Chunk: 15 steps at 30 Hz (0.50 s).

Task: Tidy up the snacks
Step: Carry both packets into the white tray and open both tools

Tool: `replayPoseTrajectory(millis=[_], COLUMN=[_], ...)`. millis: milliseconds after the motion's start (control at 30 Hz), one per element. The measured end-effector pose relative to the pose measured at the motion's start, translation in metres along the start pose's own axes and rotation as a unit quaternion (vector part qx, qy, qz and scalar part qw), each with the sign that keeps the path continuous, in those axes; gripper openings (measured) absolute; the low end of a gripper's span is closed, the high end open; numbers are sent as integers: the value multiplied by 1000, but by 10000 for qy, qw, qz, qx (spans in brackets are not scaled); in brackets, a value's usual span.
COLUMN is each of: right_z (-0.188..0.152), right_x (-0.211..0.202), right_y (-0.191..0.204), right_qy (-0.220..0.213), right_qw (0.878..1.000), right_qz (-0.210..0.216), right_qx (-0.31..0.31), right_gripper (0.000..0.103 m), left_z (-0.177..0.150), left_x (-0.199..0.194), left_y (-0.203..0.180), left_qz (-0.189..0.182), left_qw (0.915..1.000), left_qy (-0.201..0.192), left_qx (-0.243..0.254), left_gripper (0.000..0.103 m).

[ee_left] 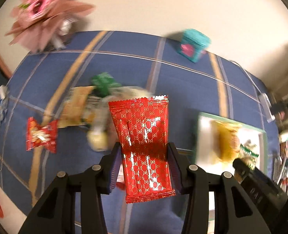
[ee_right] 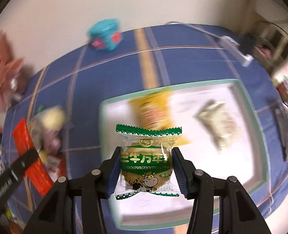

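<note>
The right tongs (ee_right: 145,167) pinch a green cookie pack (ee_right: 146,161) with a cartoon cow on it. The pack hangs over a white tray (ee_right: 247,156). A yellow bag (ee_right: 153,111) and a pale pack (ee_right: 219,122) lie in the tray, both blurry. The tray sits on a blue bench (ee_right: 182,58). A teal box (ee_right: 105,35) stands at the back. A red pack (ee_right: 30,156) shows at the left.
</note>
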State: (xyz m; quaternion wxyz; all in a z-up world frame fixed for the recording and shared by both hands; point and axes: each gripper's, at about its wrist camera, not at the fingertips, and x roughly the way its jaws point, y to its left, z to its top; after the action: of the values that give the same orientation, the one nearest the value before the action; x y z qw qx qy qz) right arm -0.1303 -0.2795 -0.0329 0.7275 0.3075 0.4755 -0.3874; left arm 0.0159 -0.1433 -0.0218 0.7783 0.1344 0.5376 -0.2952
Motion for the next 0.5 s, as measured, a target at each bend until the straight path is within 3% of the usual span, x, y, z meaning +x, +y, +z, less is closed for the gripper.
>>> replayPoseTrajectory(millis=[267,500], right_z=[14,19], right_x=[-7,0], right_y=[-67,-81], right_qy=[-247,-405], right_qw=[9976,9975], right_qz=[-446,-381], right_qx=[458,441], right_gripper=[53,53], left_z=[-11,-15], left_x=[14,36], left_y=[-74,-104], left_qz=[-325,-311], left_qw=[9963,9938], left_qy=[107,179], left_qx=[783,1049], left_gripper=[48,48])
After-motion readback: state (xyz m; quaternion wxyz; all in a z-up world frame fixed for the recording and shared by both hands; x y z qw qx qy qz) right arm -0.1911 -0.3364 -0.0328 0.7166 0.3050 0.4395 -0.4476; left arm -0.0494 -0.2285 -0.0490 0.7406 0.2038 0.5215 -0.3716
